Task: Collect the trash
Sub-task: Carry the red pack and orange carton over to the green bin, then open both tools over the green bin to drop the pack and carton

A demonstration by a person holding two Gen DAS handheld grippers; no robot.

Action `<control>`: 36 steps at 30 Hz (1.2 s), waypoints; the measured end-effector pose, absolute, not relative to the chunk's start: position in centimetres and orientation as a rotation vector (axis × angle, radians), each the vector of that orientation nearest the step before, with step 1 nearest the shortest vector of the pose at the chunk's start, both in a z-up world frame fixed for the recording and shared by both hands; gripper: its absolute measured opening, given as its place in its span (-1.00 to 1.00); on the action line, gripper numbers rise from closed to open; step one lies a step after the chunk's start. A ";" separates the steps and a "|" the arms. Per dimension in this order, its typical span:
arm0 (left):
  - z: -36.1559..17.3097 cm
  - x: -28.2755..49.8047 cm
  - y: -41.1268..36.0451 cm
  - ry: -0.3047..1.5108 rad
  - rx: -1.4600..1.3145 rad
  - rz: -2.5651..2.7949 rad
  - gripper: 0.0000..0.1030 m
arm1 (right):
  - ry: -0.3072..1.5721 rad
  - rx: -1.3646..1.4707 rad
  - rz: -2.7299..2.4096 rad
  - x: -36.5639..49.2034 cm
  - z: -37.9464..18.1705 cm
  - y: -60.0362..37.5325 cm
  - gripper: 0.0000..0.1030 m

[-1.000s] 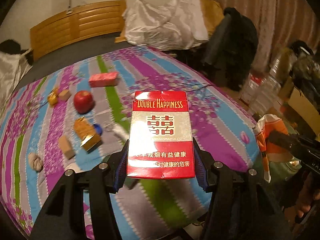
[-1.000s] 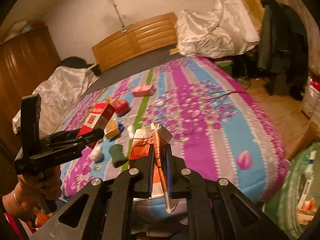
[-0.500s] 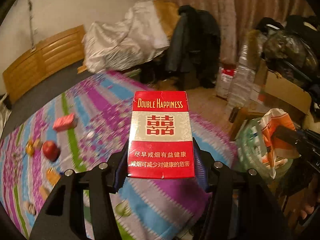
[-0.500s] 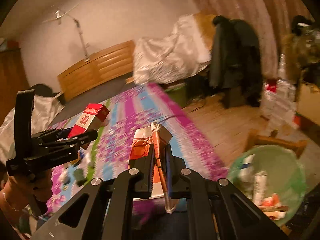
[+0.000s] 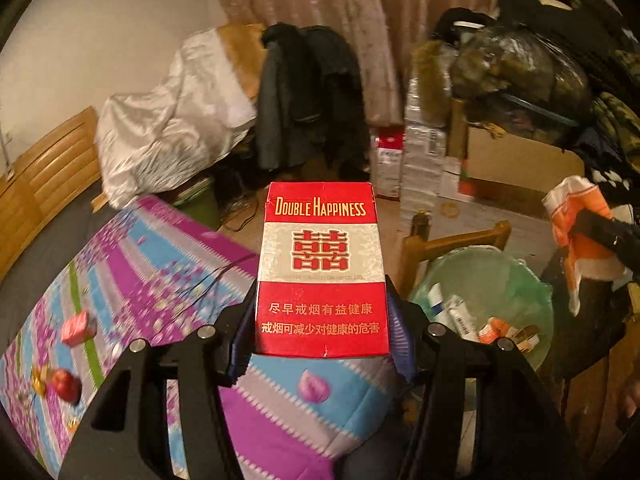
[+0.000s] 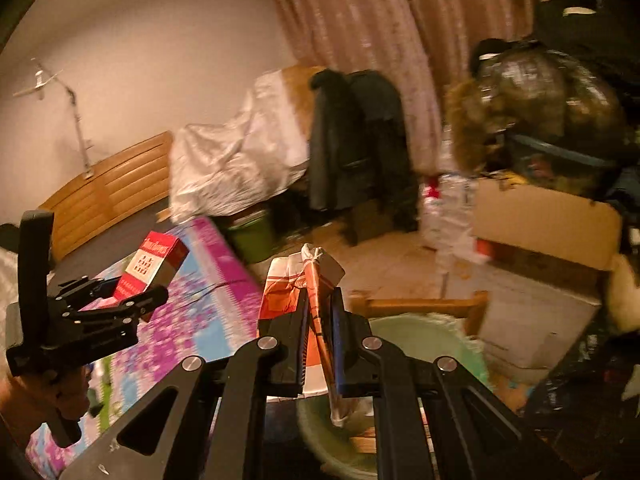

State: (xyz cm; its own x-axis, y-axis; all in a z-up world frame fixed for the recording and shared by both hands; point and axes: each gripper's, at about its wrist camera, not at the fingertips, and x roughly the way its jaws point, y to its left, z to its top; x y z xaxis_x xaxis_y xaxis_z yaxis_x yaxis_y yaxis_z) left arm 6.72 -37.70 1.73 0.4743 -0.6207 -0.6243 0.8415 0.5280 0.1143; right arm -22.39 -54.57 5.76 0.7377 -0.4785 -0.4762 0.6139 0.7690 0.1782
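Two loads are in the air at once. The left gripper (image 5: 322, 354) clamps a red cigarette pack (image 5: 322, 268) by its sides above the bed's edge; the right gripper (image 6: 320, 344), nearly closed, pinches a crumpled orange-and-white wrapper (image 6: 298, 292) over the green-lined bin (image 5: 492, 280). My advice: centre each load above the bin's mouth before letting go, wrapper first, since the pack sits well short of the rim.

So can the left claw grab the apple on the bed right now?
Probably not. The left claw is already shut on the red box, so there is no room for the apple, which lies far off to the side on the bed.
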 end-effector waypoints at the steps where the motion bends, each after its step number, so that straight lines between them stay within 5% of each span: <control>1: 1.8 6.4 -38.4 0.557 0.449 -0.938 0.05 | 0.420 0.339 -0.625 -23.0 5.9 -55.1 -0.78; 36: -0.8 -0.5 -49.3 0.527 0.632 -1.065 0.05 | 0.438 0.391 -0.872 -29.5 3.4 -62.3 -0.78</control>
State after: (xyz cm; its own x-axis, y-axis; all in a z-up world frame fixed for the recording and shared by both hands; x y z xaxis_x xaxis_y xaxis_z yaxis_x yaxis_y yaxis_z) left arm -0.45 -49.26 -0.81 0.3944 -0.6287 -0.6702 0.9142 0.3424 0.2168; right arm -29.46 -62.26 3.43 0.5661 -0.6419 -0.5172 0.7980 0.5842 0.1484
